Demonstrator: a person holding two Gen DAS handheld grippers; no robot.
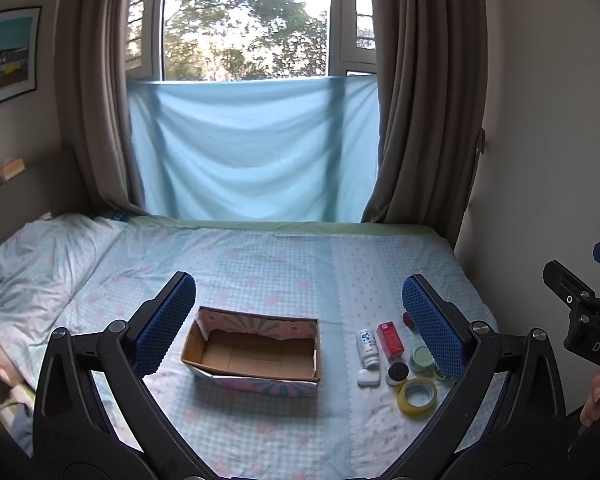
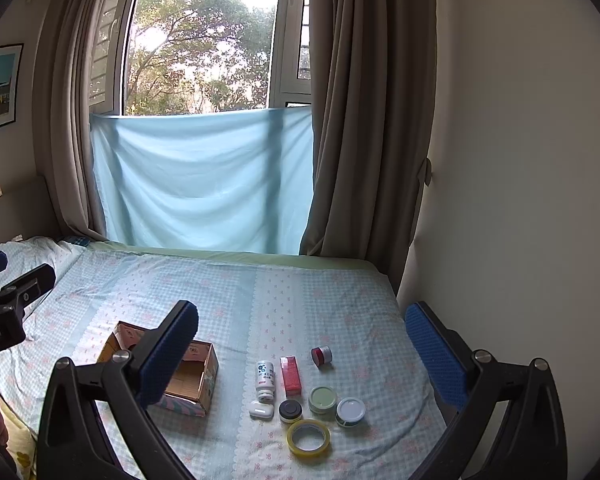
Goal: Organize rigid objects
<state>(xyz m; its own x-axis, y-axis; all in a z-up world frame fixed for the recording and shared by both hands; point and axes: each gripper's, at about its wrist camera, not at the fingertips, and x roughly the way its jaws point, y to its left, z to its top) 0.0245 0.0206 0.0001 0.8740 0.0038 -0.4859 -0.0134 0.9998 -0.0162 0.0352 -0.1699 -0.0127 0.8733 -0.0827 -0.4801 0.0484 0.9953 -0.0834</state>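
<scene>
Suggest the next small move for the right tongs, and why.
Probably lower the right tongs onto the yellow tape roll: both tongs are open and hold nothing, the cardboard box is empty, and the roll lies nearest among the loose items.

Both cameras hang above the near edge of the bed (image 1: 260, 264), looking forward and slightly down along their own fingers toward the window (image 1: 244, 20). The left hand-held gripper (image 1: 300, 320) frames the cardboard box (image 1: 256, 348) between its fingers, with the small items by its right finger. The right hand-held gripper (image 2: 300, 356) sits further right, with the box (image 2: 196, 376) behind its left finger. Both views share bed, box, items and window, and each catches the other gripper at its edge.
</scene>
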